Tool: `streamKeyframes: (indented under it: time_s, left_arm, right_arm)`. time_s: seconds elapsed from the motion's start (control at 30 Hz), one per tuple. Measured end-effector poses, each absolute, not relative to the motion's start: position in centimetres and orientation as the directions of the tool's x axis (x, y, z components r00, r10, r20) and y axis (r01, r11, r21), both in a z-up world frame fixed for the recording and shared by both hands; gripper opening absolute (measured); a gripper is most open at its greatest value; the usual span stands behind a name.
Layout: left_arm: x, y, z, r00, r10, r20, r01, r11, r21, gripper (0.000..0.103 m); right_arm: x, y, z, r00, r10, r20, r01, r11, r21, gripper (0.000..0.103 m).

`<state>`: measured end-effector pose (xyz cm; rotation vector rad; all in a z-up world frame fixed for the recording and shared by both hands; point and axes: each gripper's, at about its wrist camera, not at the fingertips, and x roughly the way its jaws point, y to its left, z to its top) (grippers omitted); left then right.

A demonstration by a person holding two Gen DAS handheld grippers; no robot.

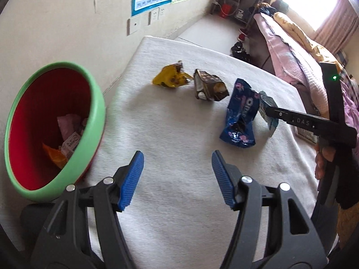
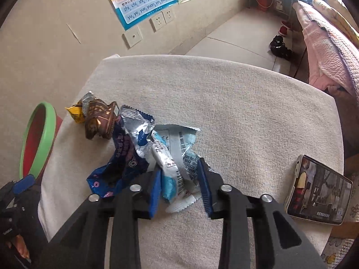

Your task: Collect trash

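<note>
White cloth-covered table [image 2: 246, 103] bears wrappers [image 1: 237, 112]; phone [image 2: 318, 190].

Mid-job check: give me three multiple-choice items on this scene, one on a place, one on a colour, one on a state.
1. Where is the bin?
A. Left of the table
B. On the bed
C. Behind the phone

2. What colour is the bin's rim?
A. Blue
B. Green
C. Yellow

3. How does the right gripper stand?
A. Far from any trash
B. Jaws wide apart over bare cloth
C. Jaws around the pale blue wrapper

Answers:
1 A, it sits off the left edge of the table.
2 B, green rim around a red inside.
3 C, the wrapper lies between both blue pads.
</note>
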<state>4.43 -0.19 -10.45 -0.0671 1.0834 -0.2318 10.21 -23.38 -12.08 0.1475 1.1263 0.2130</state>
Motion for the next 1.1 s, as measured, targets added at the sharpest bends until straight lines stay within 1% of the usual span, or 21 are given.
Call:
streamKeyframes:
  time_s: [0.13, 0.2, 0.3, 0.37, 0.43, 0.47, 0.53, 0.63, 0.73, 0.87, 0.97, 1.0, 1.07, 1.1]
  left_arm:
    - [5.8, -3.9, -11.1, 0.443, -0.231, -0.866, 0.225, 0.964, -0.142, 0.065]
    - [6.7, -5.5, -11.6, 0.431, -0.238, -0.871, 0.257, 0.957, -0.135, 0.065]
    - [8.2, -8.1, -12.5, 0.421, -0.230, -0.877, 0.309, 0.946, -0.100, 0.070]
    - [9.2, -9.5, -13.5, 0.413, -0.195, -0.890, 0.324, 0.944, -0.057, 0.070]
    - [10.1, -10.4, -14.5, 0.377, -0.202, -0.904, 0.327, 0.942, -0.074, 0.069]
    - [10.4, -10.7, -15.0, 0.362, -0.204, -0.909, 0.327, 0.942, -0.081, 0.058]
    - [10.6, -10.9, -15.8, 0.340, -0.195, -0.920, 0.325, 0.942, -0.080, 0.043]
    - [9.8, -10.2, -15.4, 0.338, -0.220, -0.915, 0.318, 0.942, -0.109, 0.018]
    - [8.0, -8.5, -14.7, 0.356, -0.224, -0.907, 0.298, 0.947, -0.116, 0.017]
    - [5.2, -5.5, -14.6, 0.326, -0.222, -0.919, 0.254, 0.957, -0.141, 0.017]
    - [3.5, -3.4, -14.3, 0.340, -0.192, -0.921, 0.214, 0.969, -0.123, 0.019]
    - [3.3, -2.9, -14.1, 0.342, -0.187, -0.921, 0.198, 0.972, -0.124, 0.021]
    - [3.0, -1.8, -13.8, 0.350, -0.183, -0.919, 0.168, 0.977, -0.131, 0.034]
    - [2.9, -1.5, -13.6, 0.358, -0.183, -0.916, 0.162, 0.978, -0.132, 0.037]
  right_arm:
    - [5.7, -25.0, -10.9, 0.459, 0.301, -0.836, -0.059, 0.949, 0.309, 0.022]
    - [3.2, -25.7, -10.9, 0.461, 0.308, -0.833, -0.031, 0.943, 0.332, 0.023]
    - [0.0, -26.5, -10.3, 0.470, 0.310, -0.827, 0.003, 0.936, 0.352, 0.023]
    - [-1.7, -26.5, -9.9, 0.469, 0.304, -0.829, 0.002, 0.939, 0.345, 0.023]
    - [-2.5, -26.2, -9.4, 0.462, 0.300, -0.834, -0.013, 0.943, 0.332, 0.023]
    - [-2.8, -26.0, -9.1, 0.461, 0.300, -0.835, -0.021, 0.944, 0.328, 0.023]
    - [-2.8, -25.5, -8.6, 0.465, 0.306, -0.831, -0.037, 0.944, 0.327, 0.023]
    - [-2.7, -24.8, -7.7, 0.476, 0.315, -0.821, -0.064, 0.943, 0.325, 0.023]
    - [-2.5, -23.9, -7.0, 0.484, 0.330, -0.810, -0.091, 0.940, 0.329, 0.023]
    - [-2.6, -22.9, -6.9, 0.478, 0.342, -0.809, -0.118, 0.938, 0.327, 0.023]
    - [-2.7, -22.2, -6.9, 0.473, 0.345, -0.811, -0.125, 0.937, 0.326, 0.023]
    - [-2.7, -22.1, -6.9, 0.472, 0.346, -0.811, -0.126, 0.937, 0.327, 0.023]
    - [-2.6, -22.0, -6.8, 0.470, 0.351, -0.810, -0.132, 0.935, 0.328, 0.023]
    - [-2.6, -21.9, -6.8, 0.470, 0.352, -0.810, -0.136, 0.935, 0.327, 0.023]
